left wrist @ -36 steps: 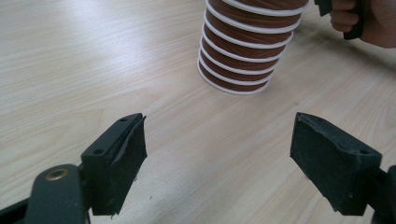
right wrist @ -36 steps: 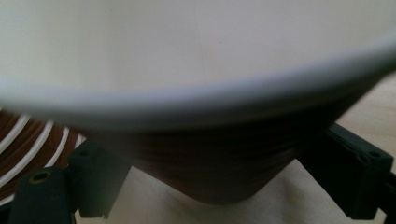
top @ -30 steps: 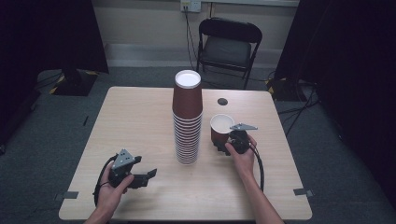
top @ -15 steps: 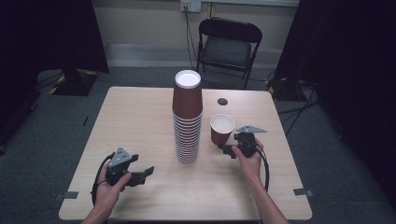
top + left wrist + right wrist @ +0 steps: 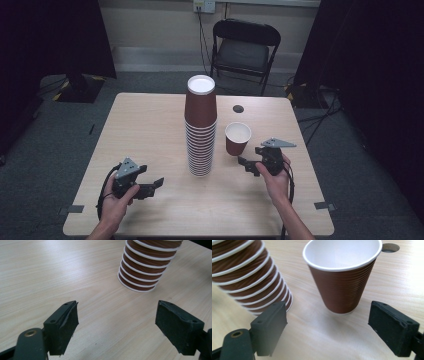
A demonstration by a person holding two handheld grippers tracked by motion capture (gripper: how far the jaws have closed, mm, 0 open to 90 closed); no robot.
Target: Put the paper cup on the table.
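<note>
Brown paper cups, ribbed and white-rimmed, stand nested upside down in a tall stack at the middle of the pale wood bench. A single cup of the same kind stands upright and apart just to the stack's right, its white inside empty.

In the high view the right tool rests low at the bench's right side, held in the person's right hand, its jaws spread wide and aimed toward the single cup without touching it. A grey three-cornered plate sits on top of it. In the right gripper view the two black jaws stand far apart with the upright cup between and beyond them, the lower cups of the stack at the left, and a round hole in the bench top behind the cup.

The left tool lies near the bench's front left, gripped by the left hand, with a black cable looping from it. Its jaws are also parted and hold nothing. In the left gripper view they frame bare wood, with the base of the stack farther off, up and to the right.

Behind the bench a black folding chair stands on the grey floor against a light wall.
</note>
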